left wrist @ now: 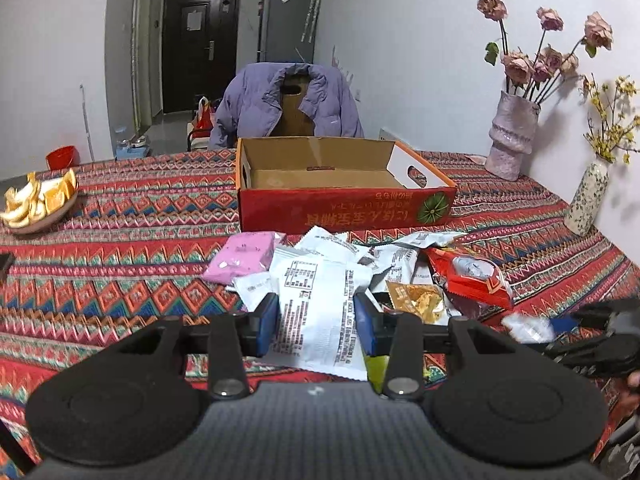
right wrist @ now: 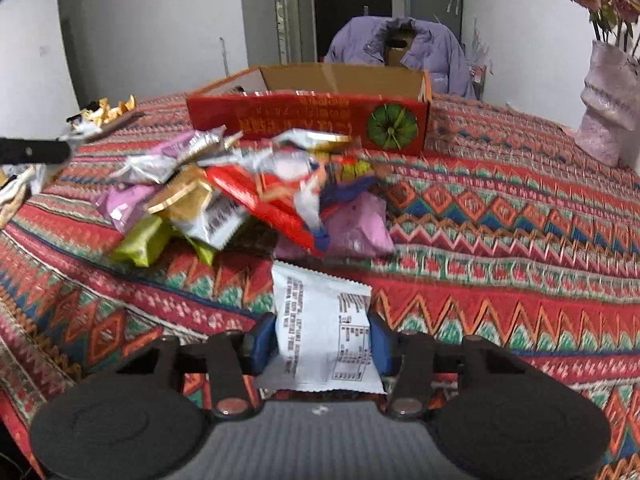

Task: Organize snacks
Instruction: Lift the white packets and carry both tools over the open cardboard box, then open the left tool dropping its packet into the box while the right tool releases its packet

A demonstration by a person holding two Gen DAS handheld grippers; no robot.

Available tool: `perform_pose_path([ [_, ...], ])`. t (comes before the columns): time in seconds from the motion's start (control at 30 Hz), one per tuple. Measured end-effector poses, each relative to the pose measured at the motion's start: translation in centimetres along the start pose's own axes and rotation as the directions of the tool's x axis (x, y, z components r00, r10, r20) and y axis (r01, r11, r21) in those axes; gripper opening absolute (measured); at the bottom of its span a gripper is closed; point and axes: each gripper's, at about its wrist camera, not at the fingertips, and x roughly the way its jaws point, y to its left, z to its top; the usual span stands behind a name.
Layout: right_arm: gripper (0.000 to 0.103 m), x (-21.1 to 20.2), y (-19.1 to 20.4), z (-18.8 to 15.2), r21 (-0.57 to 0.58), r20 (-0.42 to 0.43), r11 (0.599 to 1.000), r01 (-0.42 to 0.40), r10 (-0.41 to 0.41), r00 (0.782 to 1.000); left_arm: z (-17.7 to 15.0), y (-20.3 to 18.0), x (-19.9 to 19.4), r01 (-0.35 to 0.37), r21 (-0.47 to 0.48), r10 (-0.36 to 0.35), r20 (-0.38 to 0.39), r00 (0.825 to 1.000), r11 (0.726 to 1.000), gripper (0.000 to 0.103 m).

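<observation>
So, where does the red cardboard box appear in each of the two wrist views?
Left wrist view: the red cardboard box sits at the centre, beyond the snack pile, with its open top facing the camera.
Right wrist view: the red cardboard box is in the upper middle, behind the snack pile.
Shared landmark: the purple jacket on the chair right behind the box.
</observation>
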Motion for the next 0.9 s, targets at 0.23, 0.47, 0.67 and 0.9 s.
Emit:
perform_pose_path([
  [0.23, 0.047, -3.2, -1.0, 5.8, -0.074, 0.059, 0.997, -0.025, 0.029, 0.998, 4.1, 1.6, 0.8, 0.027, -0.048, -0.028, -0.018, 0.999, 0.998, 0.041],
  [0.47, 0.047, -4.1, -3.2, 13.0, -0.065, 0.072, 0.993, -0.098, 0.103, 0.992, 9.4, 2.9, 2.9, 0.032, -0.059, -0.034, -0.040, 0.999, 0.998, 0.041],
  [0.67, 0.047, -1.2, -5.7, 20.0, -0.048, 0.039, 0.993, -0.111, 0.113, 0.993, 14.4, 3.8, 7.3, 0.013, -0.041, -0.016, -0.080, 0.997, 0.999, 0.041],
  [0.9, 0.047, 5.0, -7.7, 27.2, -0.060, 0.005, 0.996, -0.070, 0.071, 0.997, 19.5, 5.3, 13.4, -0.021, -0.021, 0.019, -0.107, 0.994, 1.000, 0.041],
])
